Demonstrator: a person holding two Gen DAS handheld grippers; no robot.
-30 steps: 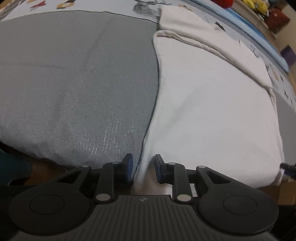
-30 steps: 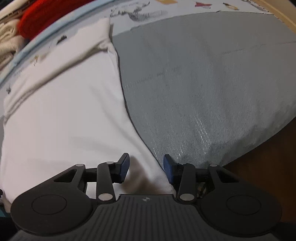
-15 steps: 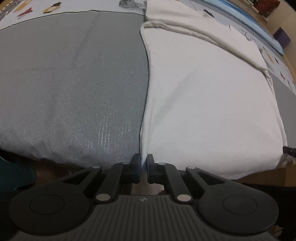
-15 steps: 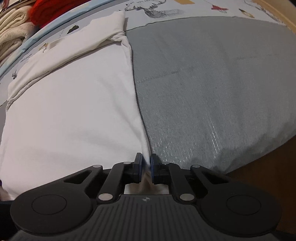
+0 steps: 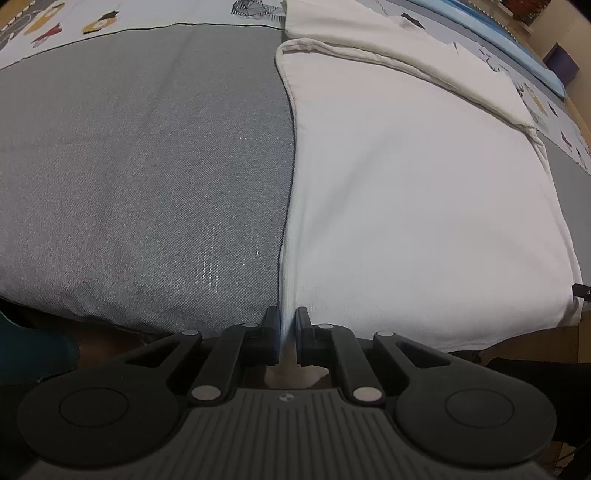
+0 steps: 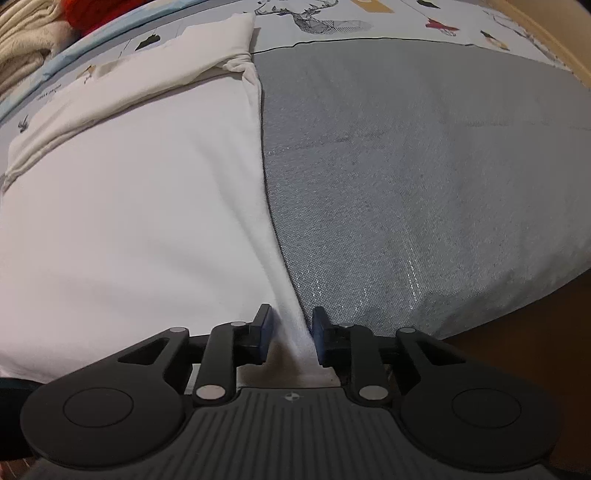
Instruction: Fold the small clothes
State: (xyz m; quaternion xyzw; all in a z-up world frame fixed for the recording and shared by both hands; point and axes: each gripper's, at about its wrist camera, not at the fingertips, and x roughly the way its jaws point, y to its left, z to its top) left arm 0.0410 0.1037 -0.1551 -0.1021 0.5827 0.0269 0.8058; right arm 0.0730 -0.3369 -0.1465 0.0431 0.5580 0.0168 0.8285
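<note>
A white garment lies flat on a grey cloth, sleeves folded across its far end. My left gripper is shut on the garment's near left corner, fabric pinched between the blue pads. In the right wrist view the same white garment fills the left half. My right gripper stands at its near right corner with the jaws apart by a hand's width of cloth; the hem lies loose between them.
The grey cloth covers a patterned sheet with animal prints. Folded cream and red textiles lie at the far left in the right view. A blue edge runs along the far right. The near edge drops to a brown floor.
Both grippers closed on the garment's near corners half a second ago. The left stays shut on the cloth. The right gripper's jaws have since spread apart again.
</note>
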